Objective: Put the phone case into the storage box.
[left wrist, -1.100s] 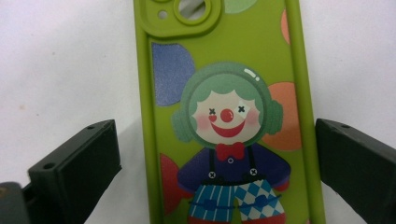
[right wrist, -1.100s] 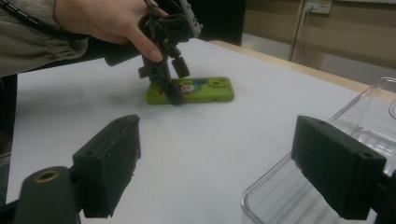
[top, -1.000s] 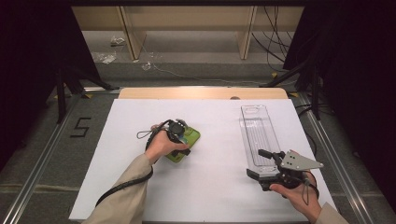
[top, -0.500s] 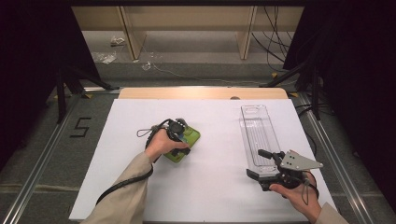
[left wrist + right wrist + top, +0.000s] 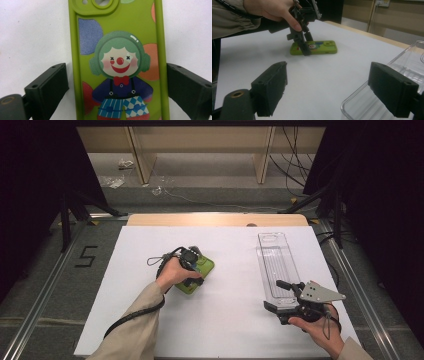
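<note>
A green phone case (image 5: 120, 22) with a clown picture lies flat on the white table sheet (image 5: 230, 320), left of centre (image 5: 206, 266). My left gripper (image 5: 117, 87) points down over the case and straddles its width, one black jaw at each long edge. The jaws have just been closing with the case between them, and I see no firm press. From the right gripper view, the left gripper (image 5: 303, 47) stands over the case (image 5: 322, 47). My right gripper (image 5: 276, 295) rests at the front right, open and empty (image 5: 327, 85).
A long clear plastic tray (image 5: 275, 255) lies lengthwise at the right, its near end by my right gripper's jaws (image 5: 362, 105). A wooden table edge (image 5: 215, 219) runs along the back. Metal rails and dark stands flank the sheet.
</note>
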The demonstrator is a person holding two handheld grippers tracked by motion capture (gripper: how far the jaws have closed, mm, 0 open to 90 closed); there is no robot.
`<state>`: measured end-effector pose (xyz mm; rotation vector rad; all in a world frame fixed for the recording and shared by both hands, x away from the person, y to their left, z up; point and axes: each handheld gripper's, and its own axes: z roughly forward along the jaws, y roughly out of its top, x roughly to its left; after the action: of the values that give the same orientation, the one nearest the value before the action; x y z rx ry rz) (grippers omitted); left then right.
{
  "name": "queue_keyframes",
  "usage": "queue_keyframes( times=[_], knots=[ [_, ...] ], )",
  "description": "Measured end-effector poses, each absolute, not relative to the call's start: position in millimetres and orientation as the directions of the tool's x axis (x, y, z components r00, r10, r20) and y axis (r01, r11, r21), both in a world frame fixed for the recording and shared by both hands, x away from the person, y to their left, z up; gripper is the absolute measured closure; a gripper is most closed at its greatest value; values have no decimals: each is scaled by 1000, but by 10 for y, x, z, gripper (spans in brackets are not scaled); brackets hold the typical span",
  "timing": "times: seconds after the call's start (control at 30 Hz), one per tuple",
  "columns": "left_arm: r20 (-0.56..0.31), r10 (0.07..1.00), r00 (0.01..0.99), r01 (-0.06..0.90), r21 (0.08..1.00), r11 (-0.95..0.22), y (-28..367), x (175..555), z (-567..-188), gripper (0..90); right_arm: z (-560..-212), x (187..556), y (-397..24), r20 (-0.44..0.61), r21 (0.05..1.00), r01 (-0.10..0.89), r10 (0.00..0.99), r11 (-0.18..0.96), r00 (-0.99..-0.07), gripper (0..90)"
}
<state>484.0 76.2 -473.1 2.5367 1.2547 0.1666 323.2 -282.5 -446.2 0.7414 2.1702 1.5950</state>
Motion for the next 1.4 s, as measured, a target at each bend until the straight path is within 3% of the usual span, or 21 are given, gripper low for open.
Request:
queue_keyframes(
  times=[0.47,1.4],
  knots=[
    [-27,802,597,764,321,-559,749,4836,-4706,143,-4463,3233,-2821,29,951,204,594,231,-804,168],
    [-43,817,575,770,365,-523,796,4787,-4702,162,-4454,3232,-2823,33,953,204,591,224,-806,168]
  ],
)
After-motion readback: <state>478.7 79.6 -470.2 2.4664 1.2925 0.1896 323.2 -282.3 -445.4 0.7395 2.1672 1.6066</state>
